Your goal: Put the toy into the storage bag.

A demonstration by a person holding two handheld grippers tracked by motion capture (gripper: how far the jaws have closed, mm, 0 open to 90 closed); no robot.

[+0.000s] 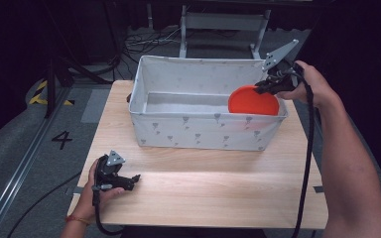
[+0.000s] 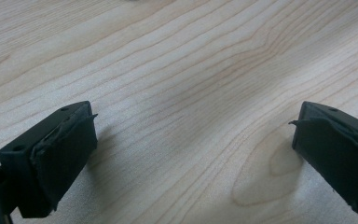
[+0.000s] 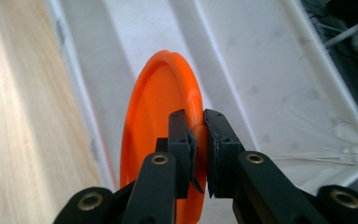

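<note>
Orange plate (image 1: pixel 253 100) sits tilted, nearly on edge, inside the white fabric bin (image 1: pixel 198 130) at its right end, leaning close to the near-right wall. In the right gripper view the plate (image 3: pixel 161 121) stands upright with its hollow side facing the wooden side of the frame, the bin's pale floor and walls (image 3: pixel 265 70) behind it.

Your right gripper (image 1: pixel 270 85) clamps the plate's rim: both black jaws are pressed together on the orange edge, one on each face, seen plainly in the right gripper view (image 3: pixel 199 140). Your right hand (image 1: pixel 311 84) holds it just above the bin's right corner, grey plate of the gripper sticking up, cable hanging down along your forearm.

The bin stands on the far half of the light wood table (image 1: pixel 203 193), patterned with small grey marks, nothing else visible inside it apart from the plate.

Your left gripper (image 1: pixel 129 181) rests low at the table's near-left corner, well apart from the bin, held in your left hand (image 1: pixel 92 191). Its jaws stand wide apart with bare wood grain (image 2: pixel 191 93) between them, gripping nothing; left gripper view (image 2: pixel 193 140) shows both pads close over the tabletop.

Beyond the table: grey floor with a "4" marking (image 1: pixel 62 140) at left and cables on the floor.
</note>
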